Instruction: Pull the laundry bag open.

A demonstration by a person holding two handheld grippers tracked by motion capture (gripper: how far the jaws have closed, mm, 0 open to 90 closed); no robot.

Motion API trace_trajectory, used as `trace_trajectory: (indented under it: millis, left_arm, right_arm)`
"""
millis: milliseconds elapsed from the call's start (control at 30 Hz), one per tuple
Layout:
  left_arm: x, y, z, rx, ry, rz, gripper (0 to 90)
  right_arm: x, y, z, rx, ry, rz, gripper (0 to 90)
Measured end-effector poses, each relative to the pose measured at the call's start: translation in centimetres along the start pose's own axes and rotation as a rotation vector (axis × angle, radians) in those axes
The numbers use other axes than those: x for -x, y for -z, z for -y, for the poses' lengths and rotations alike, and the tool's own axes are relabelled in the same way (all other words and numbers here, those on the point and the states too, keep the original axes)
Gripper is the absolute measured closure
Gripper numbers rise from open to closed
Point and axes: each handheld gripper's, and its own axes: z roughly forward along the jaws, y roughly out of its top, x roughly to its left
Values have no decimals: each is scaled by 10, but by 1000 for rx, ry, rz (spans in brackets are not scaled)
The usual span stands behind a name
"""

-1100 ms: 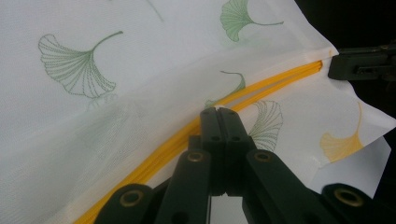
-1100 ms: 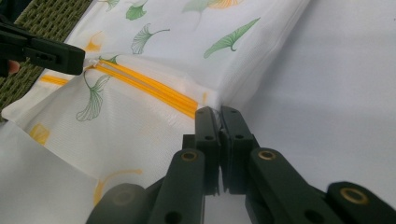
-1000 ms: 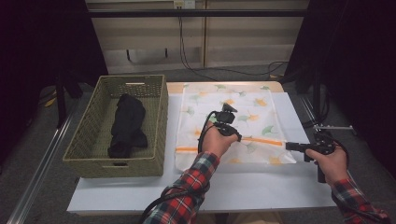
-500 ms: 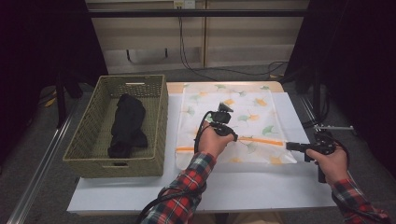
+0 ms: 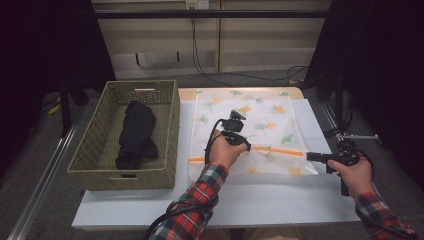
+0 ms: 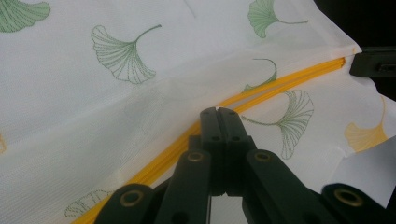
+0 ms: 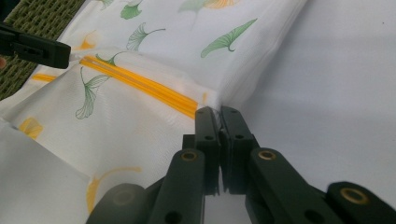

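Two hand-held grippers work on a white mesh bag [image 5: 260, 127] printed with green and orange ginkgo leaves, which lies flat on the white table [image 5: 240, 200] at about the centre of the high view. A yellow zipper [image 5: 277, 150] runs across the bag's near part from roughly nine o'clock to three o'clock. The left gripper [image 5: 235, 127], held by the left hand [image 5: 225, 150], sits over the middle of the zipper line, pointing toward twelve o'clock. In the left gripper view its jaws stand pressed together at the zipper [image 6: 261, 88], with the tips [image 6: 218, 112] right on the yellow band; whether they pinch the slider or only fabric cannot be told. The right gripper [image 5: 312, 156], in the right hand [image 5: 352, 172], lies level at the bag's three o'clock edge, pointing toward nine o'clock. In the right gripper view its jaws are closed with only a thin gap, and the bag's edge [image 7: 212, 100] at the end of the zipper [image 7: 140, 86] is caught between the tips [image 7: 218, 111]. The left gripper's dark jaw end also shows in that view at about ten o'clock. A woven basket [image 5: 165, 165] stands at nine o'clock of the bag, touching or just beside its edge, with a dark garment [image 5: 135, 132] lying inside. Both sleeves are red plaid.
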Motion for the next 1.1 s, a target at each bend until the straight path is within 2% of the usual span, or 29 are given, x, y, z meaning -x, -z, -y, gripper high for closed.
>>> trace_trajectory:
  millis: [133, 167, 433, 533, 667, 800, 833, 1000, 1100]
  left_arm:
    - [0, 1, 0, 5, 5, -20, 900]
    - [0, 2, 0, 13, 17, -15, 900]
    - [0, 2, 0, 20, 24, -9, 900]
    - [-1, 3, 1, 12, 18, -13, 900]
    - [-4, 4, 3, 21, 37, -27, 900]
    - [-9, 7, 4, 7, 26, -26, 900]
    - [-7, 6, 4, 26, 51, -24, 900]
    - [-10, 9, 4, 19, 36, -29, 900]
    - [-10, 10, 5, 27, 49, -24, 900]
  right_arm:
    - [0, 0, 0, 3, 8, 12, 871]
    - [0, 0, 0, 3, 8, 12, 871]
    - [2, 0, 0, 6, 7, 6, 871]
    - [2, 1, 0, 3, -2, 7, 871]
    - [4, 1, 0, 6, 3, 24, 872]
    - [5, 2, 1, 8, -3, 14, 871]
    - [5, 2, 1, 6, 1, 17, 871]
    - [5, 1, 1, 0, 5, 25, 871]
    - [5, 1, 1, 4, 0, 16, 871]
